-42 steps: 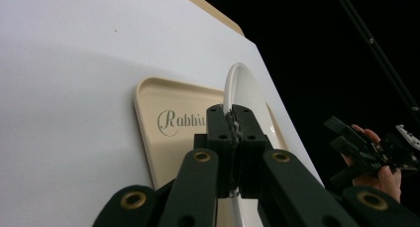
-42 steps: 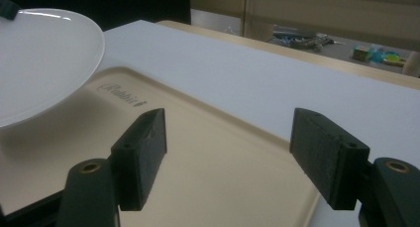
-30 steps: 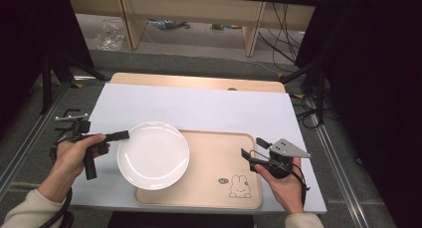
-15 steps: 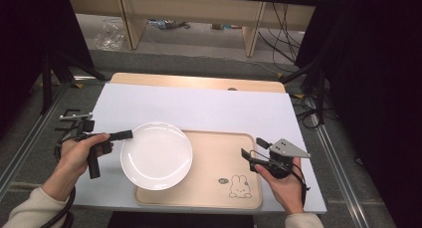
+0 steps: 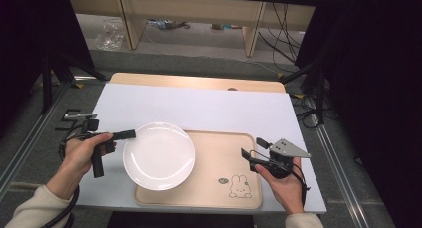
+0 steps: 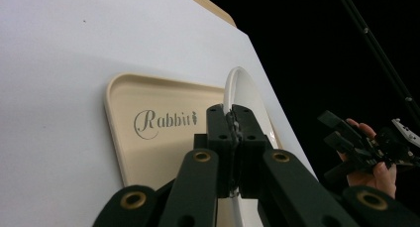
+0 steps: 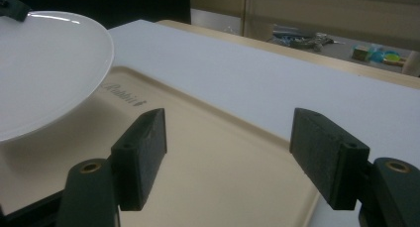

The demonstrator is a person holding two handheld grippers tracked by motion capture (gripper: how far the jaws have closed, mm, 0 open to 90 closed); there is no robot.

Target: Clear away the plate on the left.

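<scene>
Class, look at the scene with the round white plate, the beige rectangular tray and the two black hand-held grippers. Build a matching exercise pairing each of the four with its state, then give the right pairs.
Things:
1. round white plate
2. beige rectangular tray
3. left gripper
4. right gripper

States:
A. jaws apart, nothing between them
B. lies flat on the white table cover, rabbit drawing in one corner
C. jaws clamped on a rim
D. held by its edge, partly over the tray

Pairs: 1-D, 2-B, 3-C, 4-A
</scene>
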